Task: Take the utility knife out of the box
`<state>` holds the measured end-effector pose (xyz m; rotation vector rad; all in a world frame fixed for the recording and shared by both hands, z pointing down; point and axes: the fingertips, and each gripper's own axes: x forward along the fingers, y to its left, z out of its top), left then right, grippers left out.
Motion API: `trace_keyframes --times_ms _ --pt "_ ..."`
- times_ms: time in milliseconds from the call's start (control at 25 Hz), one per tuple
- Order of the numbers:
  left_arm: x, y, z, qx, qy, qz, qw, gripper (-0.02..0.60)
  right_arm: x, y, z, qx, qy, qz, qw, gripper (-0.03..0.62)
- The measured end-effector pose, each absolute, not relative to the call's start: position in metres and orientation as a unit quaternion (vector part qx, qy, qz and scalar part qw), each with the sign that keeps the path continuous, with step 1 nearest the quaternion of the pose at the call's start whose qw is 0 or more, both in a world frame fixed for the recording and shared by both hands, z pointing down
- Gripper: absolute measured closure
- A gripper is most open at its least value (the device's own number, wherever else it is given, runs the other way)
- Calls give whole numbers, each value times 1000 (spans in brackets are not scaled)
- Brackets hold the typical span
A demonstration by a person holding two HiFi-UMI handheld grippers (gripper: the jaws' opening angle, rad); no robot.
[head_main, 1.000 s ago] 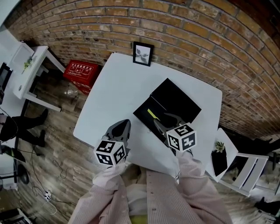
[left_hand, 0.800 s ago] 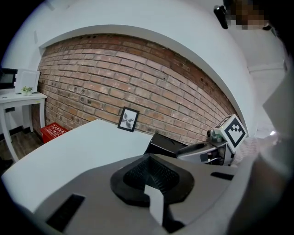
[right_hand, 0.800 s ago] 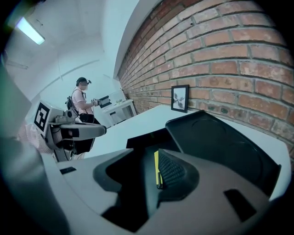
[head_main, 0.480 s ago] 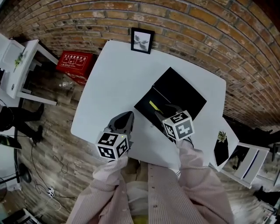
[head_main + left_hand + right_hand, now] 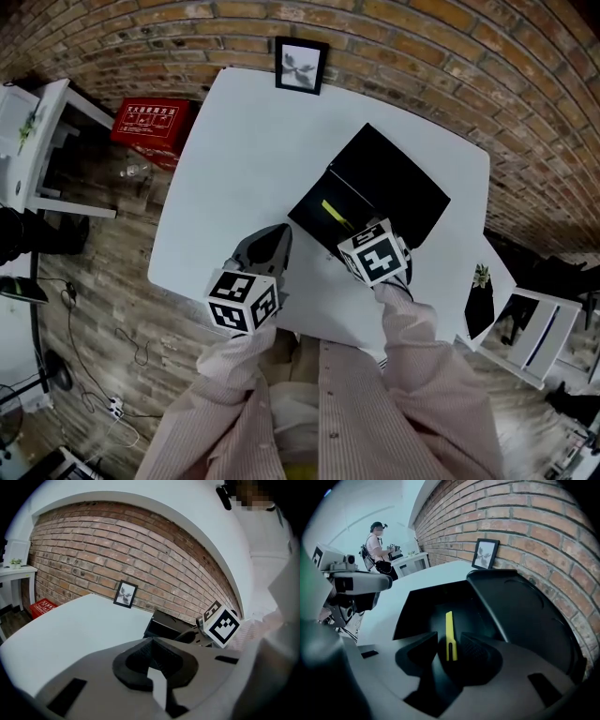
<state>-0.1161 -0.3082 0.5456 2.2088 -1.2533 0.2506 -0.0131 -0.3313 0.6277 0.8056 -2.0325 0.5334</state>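
Observation:
A black box (image 5: 323, 222) lies open on the white table (image 5: 234, 169), its lid (image 5: 394, 183) folded back toward the brick wall. A yellow utility knife (image 5: 332, 212) lies in the box's tray. My right gripper (image 5: 354, 234) reaches into the tray from the near side. In the right gripper view it (image 5: 450, 644) stands open, and the near end of the knife (image 5: 450, 627) lies between its jaws with a gap on each side. My left gripper (image 5: 274, 242) hovers over the bare table left of the box, shut (image 5: 151, 644) on nothing.
A framed picture (image 5: 301, 64) leans against the brick wall at the table's far edge. A red crate (image 5: 145, 125) and a white shelf (image 5: 42, 141) stand on the floor at left. A small plant (image 5: 481, 276) sits right of the table. A person (image 5: 376, 545) stands far off.
My right gripper has moved forward into the box until its jaws straddle the knife's near end. The left gripper has stayed over the table beside the box.

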Motion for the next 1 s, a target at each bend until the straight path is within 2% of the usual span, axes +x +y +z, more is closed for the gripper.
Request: trace_keyframes --times_ms 400,680,1000 --pt "-115 -306 544 829 -468 89 292 589 -11 -333 635 332 -807 196 448 470" --pt "-118 -304 543 826 -474 87 291 589 -17 -327 634 318 -809 194 455 523" --pt "-118 -300 542 825 -479 85 289 589 -16 -326 632 318 -810 190 455 526"
